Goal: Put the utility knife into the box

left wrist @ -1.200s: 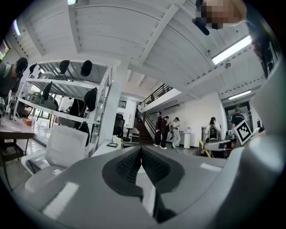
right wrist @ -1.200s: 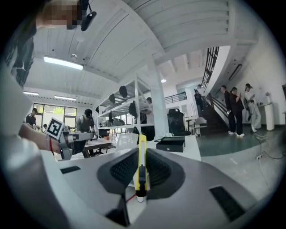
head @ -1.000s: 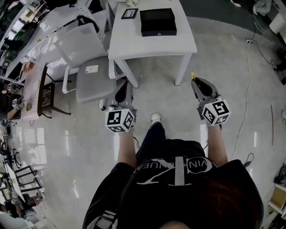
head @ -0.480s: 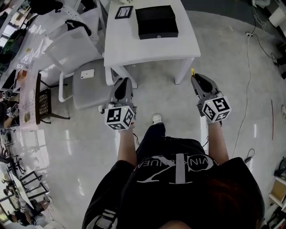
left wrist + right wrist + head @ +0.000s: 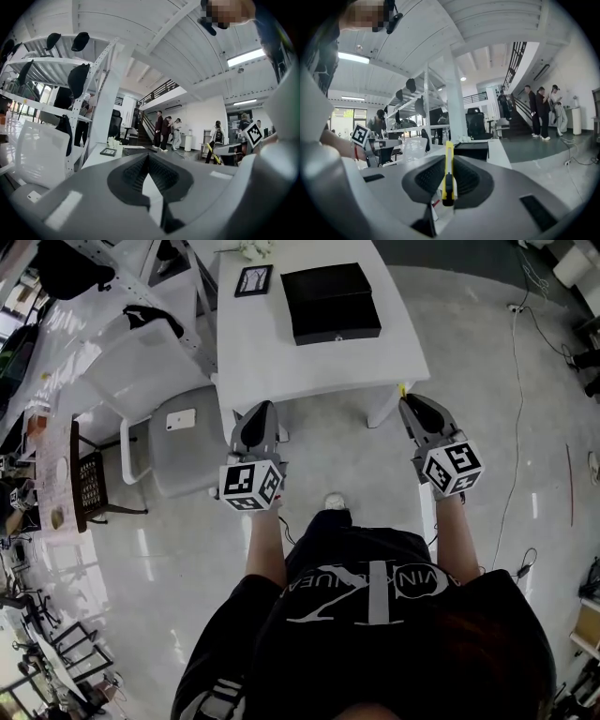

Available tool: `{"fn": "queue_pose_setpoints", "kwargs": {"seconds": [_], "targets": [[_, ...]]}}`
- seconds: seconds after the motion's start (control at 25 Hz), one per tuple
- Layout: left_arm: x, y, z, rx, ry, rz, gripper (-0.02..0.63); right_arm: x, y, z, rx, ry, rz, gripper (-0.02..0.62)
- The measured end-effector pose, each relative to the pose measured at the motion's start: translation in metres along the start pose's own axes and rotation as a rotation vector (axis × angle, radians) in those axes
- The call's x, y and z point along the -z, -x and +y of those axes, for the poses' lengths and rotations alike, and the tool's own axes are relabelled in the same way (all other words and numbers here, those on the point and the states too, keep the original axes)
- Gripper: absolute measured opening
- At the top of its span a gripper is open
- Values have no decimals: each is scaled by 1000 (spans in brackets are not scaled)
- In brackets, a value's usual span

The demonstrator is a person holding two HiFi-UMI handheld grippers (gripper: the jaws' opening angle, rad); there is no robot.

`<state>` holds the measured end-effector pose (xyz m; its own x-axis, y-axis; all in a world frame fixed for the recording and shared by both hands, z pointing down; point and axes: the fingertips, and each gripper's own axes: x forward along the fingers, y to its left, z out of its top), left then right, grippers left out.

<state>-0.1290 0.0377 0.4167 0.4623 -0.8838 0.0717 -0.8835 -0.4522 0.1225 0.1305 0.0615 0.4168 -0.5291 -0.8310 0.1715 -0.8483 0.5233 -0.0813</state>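
Carrying step: right gripper [image 5: 412, 407] clamped on knife [image 5: 448, 168]; left gripper [image 5: 259, 418] jaws together, empty. Box [image 5: 332, 302] on table [image 5: 272, 352] looks lidded; next: approach, probably lift lid.

White table [image 5: 281, 362], just ahead of both claws. Holds a black box [image 5: 333, 301], ahead between left claw [image 5: 262, 409] and right claw [image 5: 409, 401], and a framed picture [image 5: 253, 280], ahead of left claw.

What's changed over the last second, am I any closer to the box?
Yes. Both grippers have come forward toward the white table: the right gripper and left gripper now sit at its near edge, closer to the black box. Nothing taken or released. Unchanged: right stays shut on the yellow utility knife, left shut and empty, box closed.
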Motion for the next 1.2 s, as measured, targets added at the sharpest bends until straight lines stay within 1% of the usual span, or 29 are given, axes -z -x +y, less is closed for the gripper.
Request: {"fn": "queue_pose_setpoints", "kwargs": {"seconds": [0.2,0.44,0.6,0.72,0.84,1.0,1.2], "targets": [[-1,-19,19,11,9,-8,12,-4,-25,1,-4,5,2,60],[12,-27,23,23,31,27,12,-2,-37,-6,3,-5,29,61],[18,-34,36,0,33,39,12,2,-54,-21,4,-13,32,60],[11,-45,51,-25,21,26,12,-5,-74,-35,2,-21,8,60],[0,-62,65,-40,14,10,12,-17,-98,-41,-24,-5,-2,60],[-11,-95,73,-24,3,7,12,-28,-133,-50,-62,17,8,60],[-11,-126,85,-24,9,20,12,-32,-166,-70,-78,20,28,61]]}}
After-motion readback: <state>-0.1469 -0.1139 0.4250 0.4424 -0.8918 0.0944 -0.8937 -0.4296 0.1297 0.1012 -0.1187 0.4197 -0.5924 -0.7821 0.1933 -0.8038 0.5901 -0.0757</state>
